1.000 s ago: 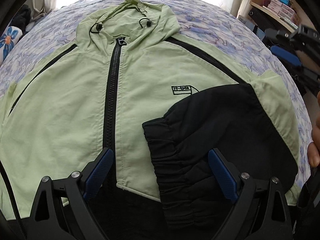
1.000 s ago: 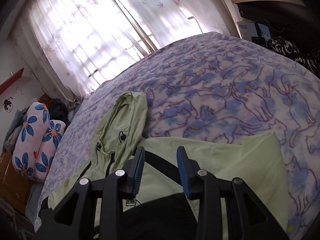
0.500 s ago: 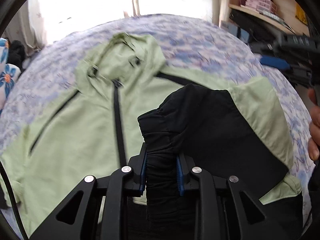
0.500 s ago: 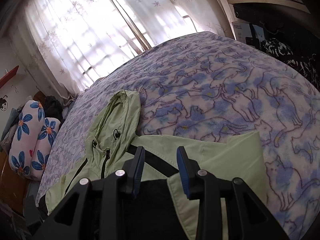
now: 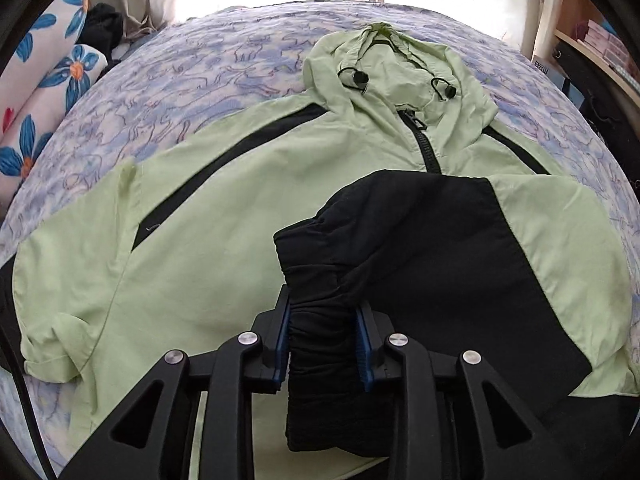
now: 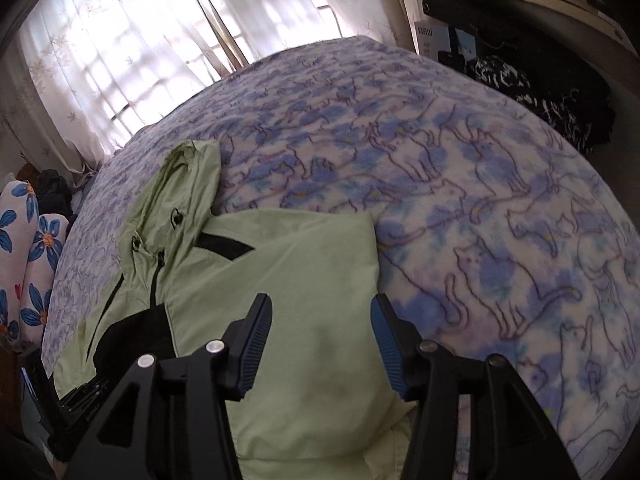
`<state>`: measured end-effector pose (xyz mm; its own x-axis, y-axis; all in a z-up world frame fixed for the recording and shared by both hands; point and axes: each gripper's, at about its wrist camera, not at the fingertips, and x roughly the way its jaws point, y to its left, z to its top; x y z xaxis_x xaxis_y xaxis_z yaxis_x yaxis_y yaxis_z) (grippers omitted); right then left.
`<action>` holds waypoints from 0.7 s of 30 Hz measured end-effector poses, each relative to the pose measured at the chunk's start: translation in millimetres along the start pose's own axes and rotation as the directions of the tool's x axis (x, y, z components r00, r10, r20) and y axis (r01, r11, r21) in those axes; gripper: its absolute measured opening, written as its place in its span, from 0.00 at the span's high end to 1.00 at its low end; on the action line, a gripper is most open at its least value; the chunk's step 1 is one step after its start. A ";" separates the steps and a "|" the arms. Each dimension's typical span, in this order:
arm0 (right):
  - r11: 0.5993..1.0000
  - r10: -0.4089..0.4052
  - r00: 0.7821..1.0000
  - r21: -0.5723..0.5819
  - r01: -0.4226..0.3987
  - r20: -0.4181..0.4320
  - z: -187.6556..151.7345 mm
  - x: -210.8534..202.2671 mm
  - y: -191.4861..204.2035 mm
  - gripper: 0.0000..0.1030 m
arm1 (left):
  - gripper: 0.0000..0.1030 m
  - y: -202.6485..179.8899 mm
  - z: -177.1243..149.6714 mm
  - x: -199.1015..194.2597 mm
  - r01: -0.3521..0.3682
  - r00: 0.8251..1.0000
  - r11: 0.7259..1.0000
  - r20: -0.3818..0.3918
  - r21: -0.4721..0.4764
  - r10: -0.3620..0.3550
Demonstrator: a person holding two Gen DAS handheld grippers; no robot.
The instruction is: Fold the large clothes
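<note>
The black elastic cuff (image 5: pixel 320 320) is pinched by the left gripper (image 5: pixel 323 346); the right gripper (image 6: pixel 320 344) has just been opening, nothing between its jaws. At lower centre, the bunched cuff could slip free, undoing the fold.

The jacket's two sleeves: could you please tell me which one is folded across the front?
The sleeve with the black cuff, which the left tongs grip; the other sleeve lies spread out sideways on the bed.
</note>
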<state>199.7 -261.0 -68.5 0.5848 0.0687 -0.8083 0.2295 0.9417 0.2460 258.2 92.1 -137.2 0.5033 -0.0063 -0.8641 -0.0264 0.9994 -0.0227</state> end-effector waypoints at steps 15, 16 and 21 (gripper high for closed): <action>1.000 0.002 0.987 0.012 0.000 -0.158 -42.0 41.9 -28.3 0.50 | 0.40 21.8 2.5 13.3 -0.022 0.999 0.999 -0.033 -0.042 0.020; 1.000 -0.008 0.987 0.008 0.009 -0.163 -42.0 42.8 -26.9 0.50 | 0.40 24.1 0.5 13.9 -0.009 0.999 0.998 -0.031 -0.058 0.007; 0.998 0.037 0.987 0.056 -0.028 -0.155 -42.0 35.4 -31.4 0.50 | 0.73 23.3 -0.2 15.2 0.057 0.998 0.996 -0.017 -0.075 -0.058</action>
<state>180.5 -274.3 -127.3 0.4650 0.1535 -0.8719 0.2557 0.9196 0.2982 265.1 115.2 -150.9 0.4891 -0.0650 -0.8698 -0.0629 0.9920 -0.1095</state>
